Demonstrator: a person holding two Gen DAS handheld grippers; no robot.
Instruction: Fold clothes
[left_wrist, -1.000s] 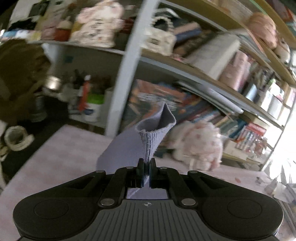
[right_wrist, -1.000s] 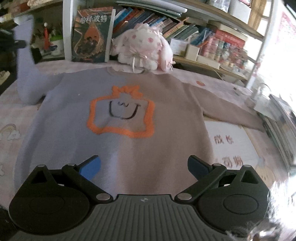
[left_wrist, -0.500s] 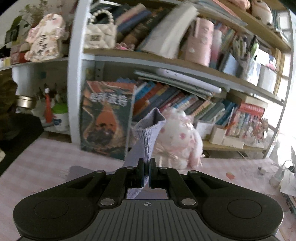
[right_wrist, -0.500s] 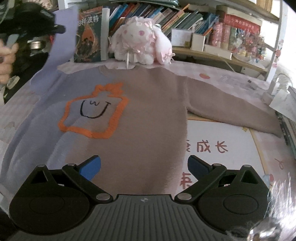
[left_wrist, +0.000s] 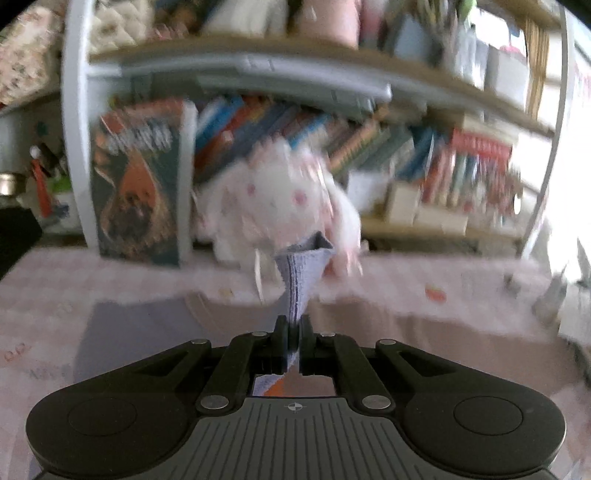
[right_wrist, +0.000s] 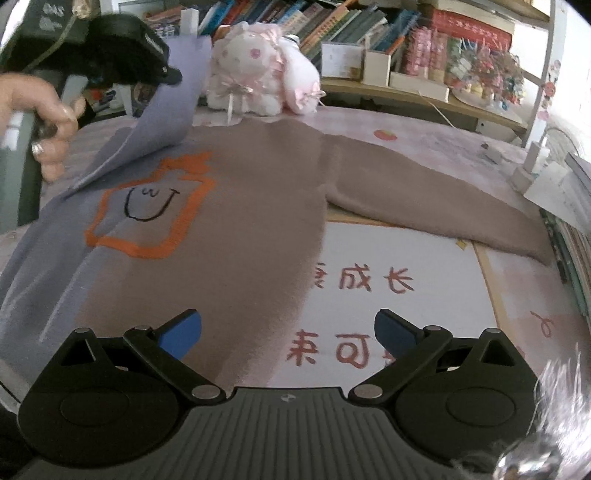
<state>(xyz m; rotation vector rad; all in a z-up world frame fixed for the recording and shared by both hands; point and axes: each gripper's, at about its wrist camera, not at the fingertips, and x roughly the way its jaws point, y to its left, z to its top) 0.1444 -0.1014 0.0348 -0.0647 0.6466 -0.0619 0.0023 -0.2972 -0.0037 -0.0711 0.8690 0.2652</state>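
I am carrying the lavender sleeve cuff (left_wrist: 300, 275) over the sweater (right_wrist: 236, 236) on the bed, my left gripper (left_wrist: 293, 345) pinching it though its jaws are just beginning to part. My right gripper (right_wrist: 288, 332) is hanging spread and empty. The other sleeve (right_wrist: 436, 199) and the body are waiting unfolded.

Behind the pink-covered bench (right_wrist: 424, 155) stood a white-framed bookshelf (left_wrist: 75, 122) crowded with books (right_wrist: 332, 18) and boxes (right_wrist: 376, 66), a pink plush toy (right_wrist: 258, 74) sat before it, and strong daylight entered from the right.
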